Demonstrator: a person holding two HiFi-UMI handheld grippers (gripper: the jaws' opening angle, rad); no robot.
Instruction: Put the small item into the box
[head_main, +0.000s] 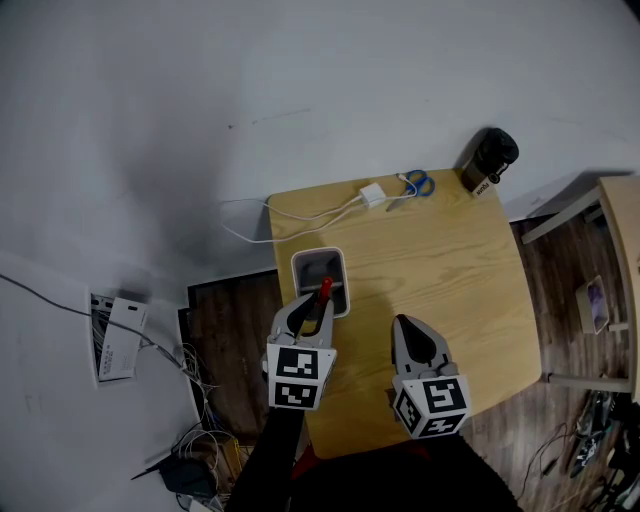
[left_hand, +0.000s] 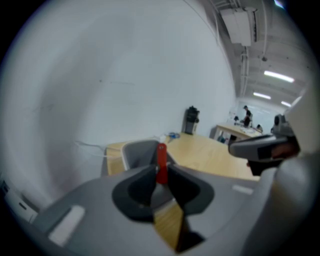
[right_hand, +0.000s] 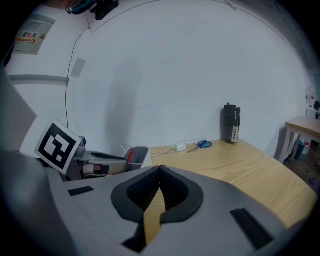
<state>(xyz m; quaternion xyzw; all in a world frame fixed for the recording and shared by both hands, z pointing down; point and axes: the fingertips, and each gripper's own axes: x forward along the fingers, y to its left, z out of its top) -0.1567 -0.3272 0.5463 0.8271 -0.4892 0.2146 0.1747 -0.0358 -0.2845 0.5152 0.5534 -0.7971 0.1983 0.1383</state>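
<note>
Here, a wooden tabletop (head_main: 450, 270) is seen, with a grey box (head_main: 318, 266) set near its left edge. The left gripper (left_hand: 161, 172) is held at the box's near end, its fingers (left_hand: 135, 187) closed on a small red item (left_hand: 161, 159), which is kept upright over the box. The right gripper (right_hand: 160, 170) is held beside it above the tabletop, its fingers (right_hand: 137, 192) pressed together.

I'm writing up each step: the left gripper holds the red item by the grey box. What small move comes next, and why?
Probably ease the left gripper down a little and open its jaws. It is shut on the red item, which appears to hang over the open box, so releasing there should drop it inside.
</note>
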